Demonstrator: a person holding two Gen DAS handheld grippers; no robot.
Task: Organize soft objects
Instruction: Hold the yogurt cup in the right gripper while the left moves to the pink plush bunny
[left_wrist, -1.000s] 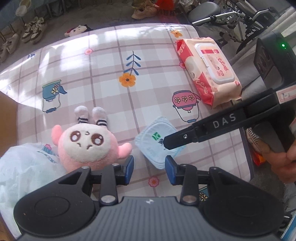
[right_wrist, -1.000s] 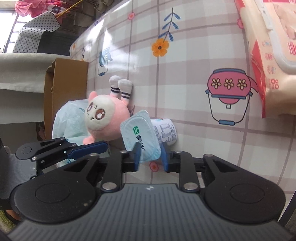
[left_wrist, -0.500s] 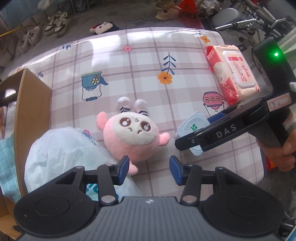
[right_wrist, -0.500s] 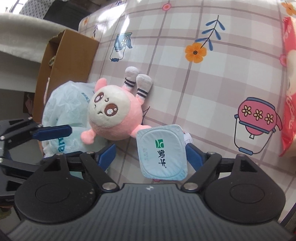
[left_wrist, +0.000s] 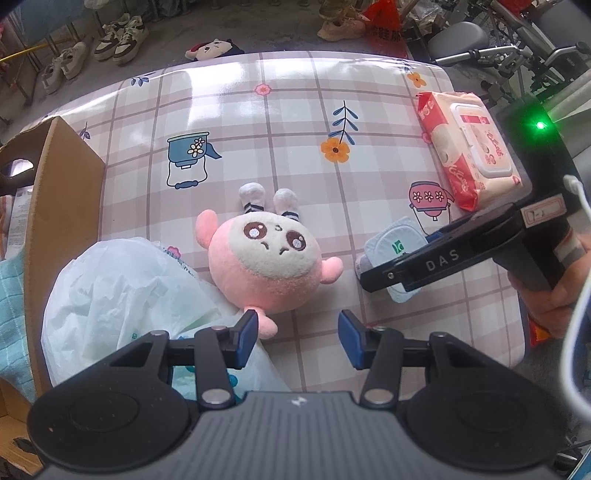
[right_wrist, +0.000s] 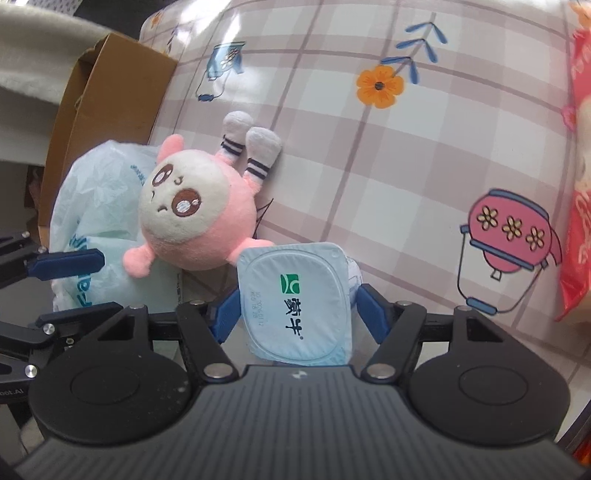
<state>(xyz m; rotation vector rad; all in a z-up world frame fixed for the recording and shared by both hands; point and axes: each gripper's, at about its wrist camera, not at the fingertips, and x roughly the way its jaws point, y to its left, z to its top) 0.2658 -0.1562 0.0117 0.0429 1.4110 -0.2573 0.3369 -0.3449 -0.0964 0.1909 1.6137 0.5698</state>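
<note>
Where the room shows beyond the far edge, at twelve o'clock in the left wrist view, shoes (left_wrist: 118, 40) stand on a grey floor. The table (left_wrist: 295, 110) bears a glossy plaid cloth printed with flowers and pots. A cardboard box (left_wrist: 66, 206) stands open at nine o'clock, and a crumpled plastic bag (left_wrist: 122, 295) lies just beside it.

The plush toy (left_wrist: 266, 266) lies face up against that bag. Its long axis runs six to twelve, with the feet at twelve. It sits at twelve o'clock from the left gripper (left_wrist: 297, 332), one paw just beside the left pad. Judgement: the left hand is the nearer to it. Its jaws have just been opening and stand apart, with nothing between them.

A wipes pack (left_wrist: 469, 147) lies at two o'clock, well apart.

The yoghurt cup (right_wrist: 295, 295) lies on its side between the jaws of the right gripper (right_wrist: 299, 310), which have just been closing. Its lid hides the pads' contact, so a grasp cannot be confirmed.
</note>
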